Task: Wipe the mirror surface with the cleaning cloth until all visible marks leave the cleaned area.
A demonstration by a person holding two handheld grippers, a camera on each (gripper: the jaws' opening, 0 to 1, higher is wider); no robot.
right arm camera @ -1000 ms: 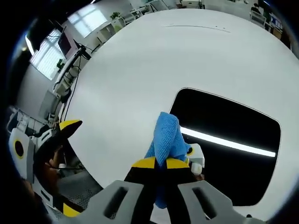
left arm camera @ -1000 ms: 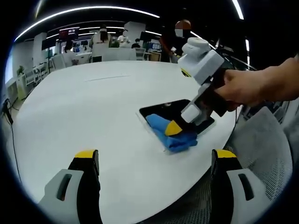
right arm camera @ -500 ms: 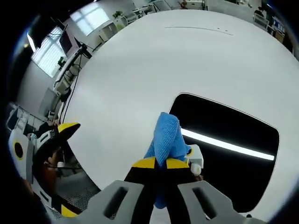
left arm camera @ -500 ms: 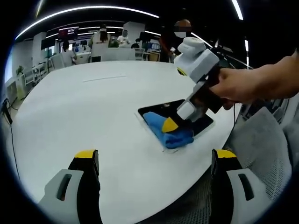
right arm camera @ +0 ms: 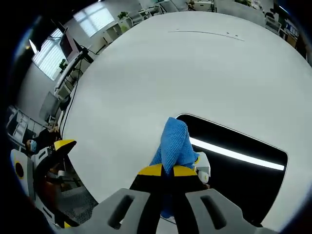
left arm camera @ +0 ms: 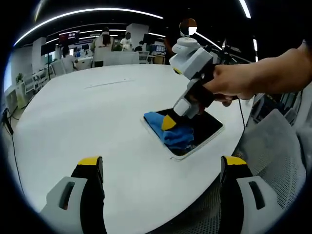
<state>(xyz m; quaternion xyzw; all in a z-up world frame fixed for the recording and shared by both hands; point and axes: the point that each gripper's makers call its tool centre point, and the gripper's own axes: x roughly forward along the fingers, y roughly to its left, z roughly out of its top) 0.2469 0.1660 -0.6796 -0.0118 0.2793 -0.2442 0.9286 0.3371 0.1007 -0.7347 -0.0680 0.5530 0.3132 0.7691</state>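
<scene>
R gripper [right arm camera: 163, 170] clamps blue cloth [right arm camera: 174, 143], pressed on mirror [right arm camera: 243, 170] just ahead. L gripper [left arm camera: 161, 168] jaws wide apart, nothing held, over white table [left arm camera: 87, 112]; people, desks beyond.

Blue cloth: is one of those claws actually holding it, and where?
Yes. The right gripper pinches the blue cloth by one bunched end; the left gripper holds nothing.

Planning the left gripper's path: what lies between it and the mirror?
In the left gripper view, only bare white table lies between the open left gripper and the mirror.
</scene>
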